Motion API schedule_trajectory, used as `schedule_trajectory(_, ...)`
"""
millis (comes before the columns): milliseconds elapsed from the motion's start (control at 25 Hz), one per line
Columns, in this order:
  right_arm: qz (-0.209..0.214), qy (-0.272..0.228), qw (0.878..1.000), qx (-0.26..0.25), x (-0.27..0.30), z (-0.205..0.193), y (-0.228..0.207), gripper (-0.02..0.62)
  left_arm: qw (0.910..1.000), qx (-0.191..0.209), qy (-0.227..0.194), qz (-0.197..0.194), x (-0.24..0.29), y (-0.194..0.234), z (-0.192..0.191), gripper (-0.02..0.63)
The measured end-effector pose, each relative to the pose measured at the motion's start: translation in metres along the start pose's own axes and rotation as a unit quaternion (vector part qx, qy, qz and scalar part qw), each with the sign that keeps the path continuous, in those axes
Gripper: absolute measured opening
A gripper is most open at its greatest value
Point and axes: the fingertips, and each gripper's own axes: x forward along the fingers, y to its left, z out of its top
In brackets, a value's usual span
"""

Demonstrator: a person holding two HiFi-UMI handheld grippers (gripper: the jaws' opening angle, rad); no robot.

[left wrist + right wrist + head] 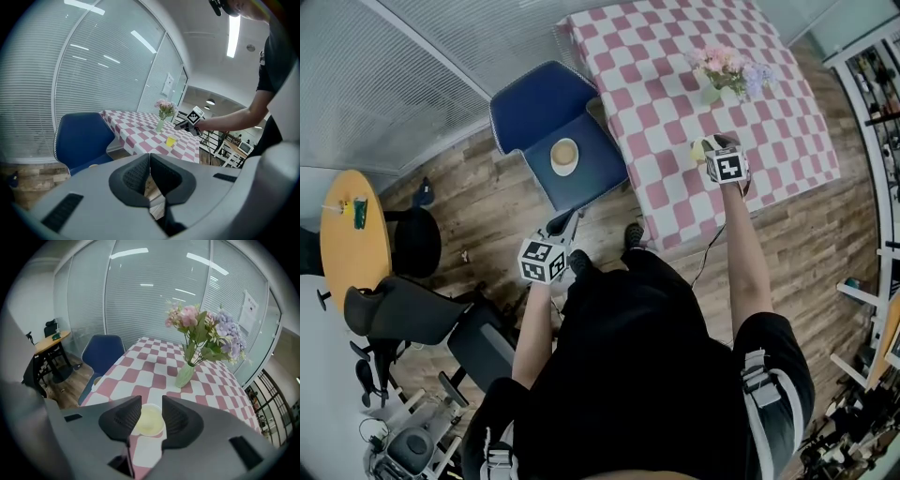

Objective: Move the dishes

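A small yellow cup (697, 150) stands on the red-and-white checked tablecloth (675, 84) near the table's front edge. My right gripper (712, 142) hovers just over it, open; in the right gripper view the cup (150, 420) shows between the spread jaws of that gripper (151, 399). A cream dish (564, 155) lies on the seat of the blue chair (534, 108). My left gripper (565, 223) is held low over the wooden floor in front of the chair. It (150, 155) is shut with nothing in it. From there the cup (170, 140) appears below the right gripper (190, 124).
A green vase of pink and purple flowers (727, 73) stands on the table just beyond the cup. A round yellow table (354, 234) and black chairs (408, 309) stand at the left. Glass walls with blinds run behind, and shelving lines the right side.
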Motion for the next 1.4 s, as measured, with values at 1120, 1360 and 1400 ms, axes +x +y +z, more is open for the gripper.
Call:
schedule_trajectory(1120, 0.129, -0.038, 0.972, -0.192, -0.032, 0.005, 0.339, 0.016, 0.9999, 0.008, -0.011, -0.002, -0.149, 0.099, -0.046, 0.023)
schedule_trajectory(1360, 0.139, -0.058, 0.971, -0.186, -0.034, 0.013, 0.387, 0.017, 0.9999, 0.008, -0.009, 0.002, -0.183, 0.121, -0.065, 0.023)
schedule_trajectory(1400, 0.140, -0.060, 0.971, -0.186, -0.034, 0.014, 0.393, 0.017, 0.9999, 0.006, -0.009, 0.005, -0.188, 0.126, -0.068, 0.023)
